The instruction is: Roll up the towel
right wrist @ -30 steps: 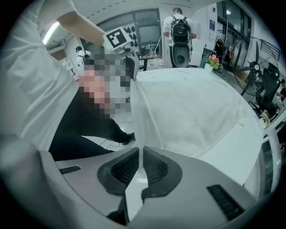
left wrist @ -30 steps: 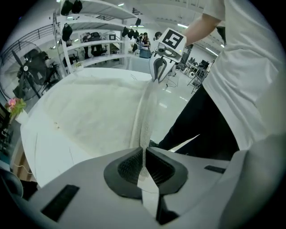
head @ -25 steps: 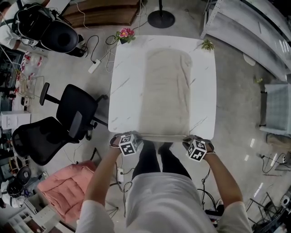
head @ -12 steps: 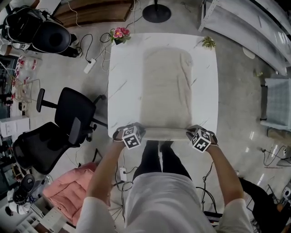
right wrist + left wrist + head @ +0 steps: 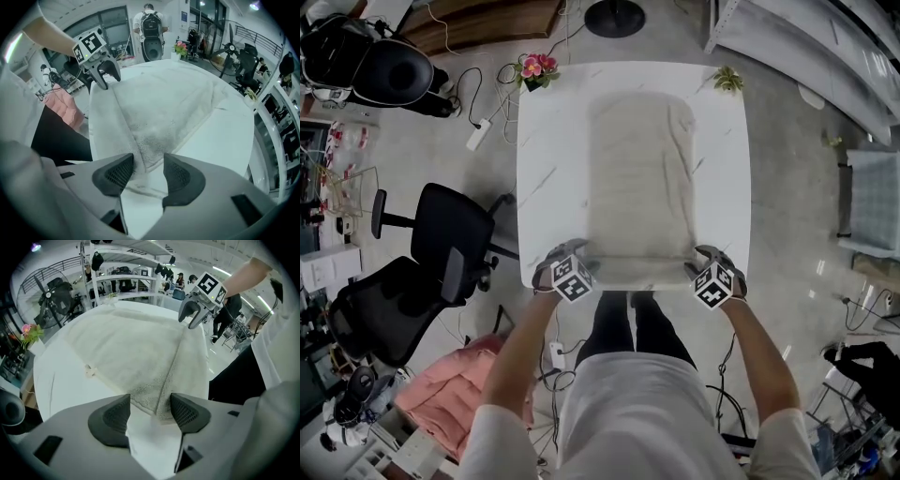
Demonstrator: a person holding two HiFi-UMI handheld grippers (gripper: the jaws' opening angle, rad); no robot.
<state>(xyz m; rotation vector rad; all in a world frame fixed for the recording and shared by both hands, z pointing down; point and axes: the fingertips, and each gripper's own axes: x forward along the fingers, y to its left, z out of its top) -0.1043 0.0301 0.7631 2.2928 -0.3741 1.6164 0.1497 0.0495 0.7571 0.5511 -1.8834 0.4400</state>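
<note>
The cream terry towel (image 5: 639, 178) lies lengthwise on the white table (image 5: 542, 169), its near end turned into a first soft fold by the near edge. The left gripper (image 5: 150, 411) and right gripper (image 5: 147, 171) have just been opening: jaws released, each astride a fold corner, unpinched. The cloth looks light, limp and unslippery, and is best taken at both fold ends together.

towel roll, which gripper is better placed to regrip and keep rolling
Nearly even. The left gripper and right gripper have just been opening, each with a rolled end of the towel between the jaws. Right, slightly: it sits deeper between its jaws.
</note>
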